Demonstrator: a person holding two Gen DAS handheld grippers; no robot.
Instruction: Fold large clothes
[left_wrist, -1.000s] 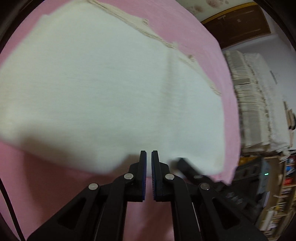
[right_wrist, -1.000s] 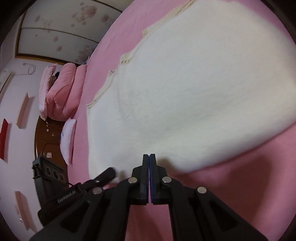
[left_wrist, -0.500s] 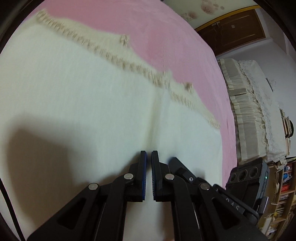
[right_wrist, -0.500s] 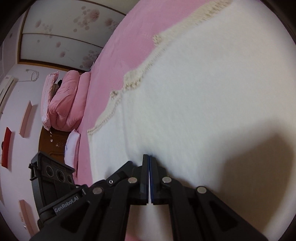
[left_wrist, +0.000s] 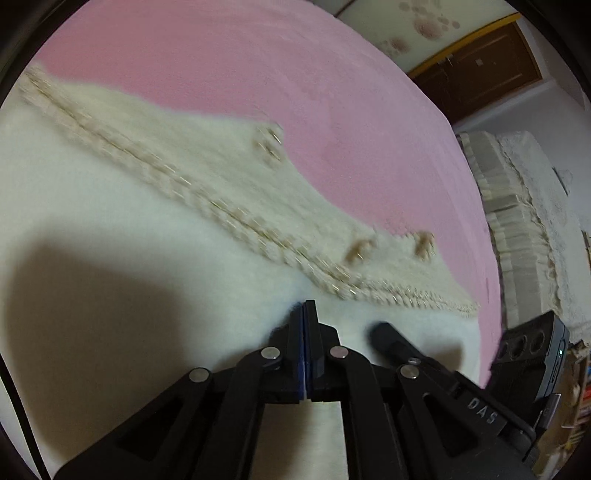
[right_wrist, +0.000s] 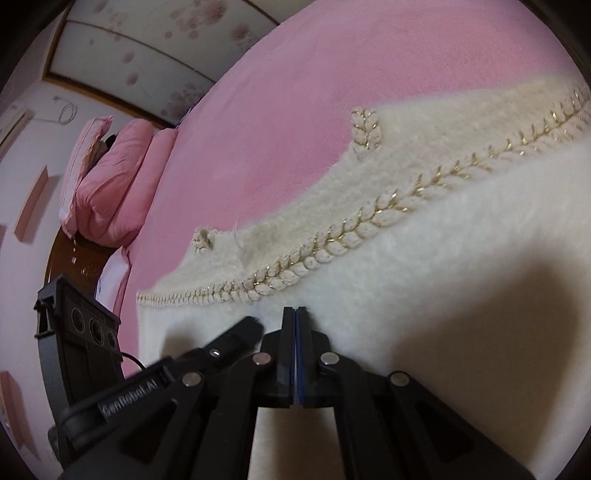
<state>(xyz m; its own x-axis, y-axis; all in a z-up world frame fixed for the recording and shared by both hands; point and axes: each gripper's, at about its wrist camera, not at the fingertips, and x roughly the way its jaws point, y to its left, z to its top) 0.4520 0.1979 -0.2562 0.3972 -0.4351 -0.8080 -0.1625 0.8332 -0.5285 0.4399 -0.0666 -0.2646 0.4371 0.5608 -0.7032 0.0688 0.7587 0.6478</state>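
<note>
A cream fuzzy garment is lying spread on the pink bed, with its braided gold-flecked trim running diagonally across both views and small knotted tabs sticking out along the far edge. The left tool is sitting clenched, its two fingers pressed together with tips against the fluffy fabric just below the trim; a wisp of fibre is showing at the tips, but whether cloth is pinched between them cannot be told. The right tool is likewise clenched, tips resting on the garment just beneath the trim, and a grasp cannot be confirmed. Each tool is showing beside the other in the opposite view. Pink pillows are lying stacked at the head of the bed. A shelf of books is standing at the right edge.
</note>
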